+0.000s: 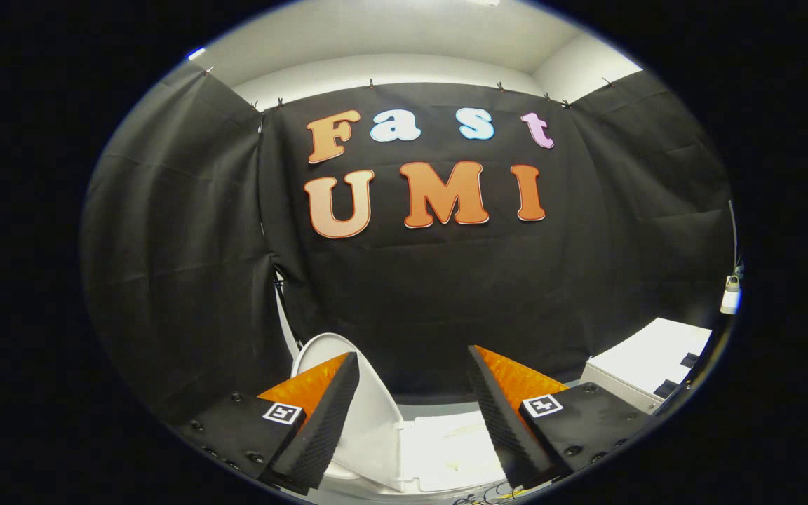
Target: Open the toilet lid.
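Fingers [412, 358] spread apart, gripping nothing. White oval plastic toilet lid [369, 414] stands raised (already open), just ahead between fingers, nearer left one at 10 o'clock. White rectangular box [646, 365] at 2 o'clock beyond right finger.

1. You saw a plain white toilet lid [348, 400].
2. You saw a plain white box [646, 365].
3. You saw unpatterned black cloth [179, 266] beneath a white ceiling [376, 35].

toilet lid [348, 393] x1 | white box [646, 365] x1 | hand-held gripper [412, 361] x1, open, 2 fingers
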`<act>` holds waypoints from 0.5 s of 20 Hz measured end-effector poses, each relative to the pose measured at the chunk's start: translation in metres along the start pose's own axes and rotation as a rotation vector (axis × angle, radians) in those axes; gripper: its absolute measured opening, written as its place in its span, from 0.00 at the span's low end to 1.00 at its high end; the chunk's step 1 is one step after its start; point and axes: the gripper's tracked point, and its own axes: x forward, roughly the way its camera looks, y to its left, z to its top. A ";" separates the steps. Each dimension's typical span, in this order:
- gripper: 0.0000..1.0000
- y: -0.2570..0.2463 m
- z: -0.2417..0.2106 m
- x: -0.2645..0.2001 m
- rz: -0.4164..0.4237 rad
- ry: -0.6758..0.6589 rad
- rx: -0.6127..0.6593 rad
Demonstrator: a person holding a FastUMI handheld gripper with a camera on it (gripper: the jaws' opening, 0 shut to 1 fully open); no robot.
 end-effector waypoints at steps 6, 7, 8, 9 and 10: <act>0.98 -0.005 0.002 -0.002 -0.007 -0.008 -0.006; 0.98 -0.004 0.002 -0.001 -0.006 -0.009 -0.009; 0.98 -0.005 0.002 -0.002 -0.006 -0.011 -0.012; 0.98 -0.004 0.004 -0.001 -0.006 -0.011 -0.014; 0.98 -0.004 0.004 -0.001 -0.005 -0.011 -0.016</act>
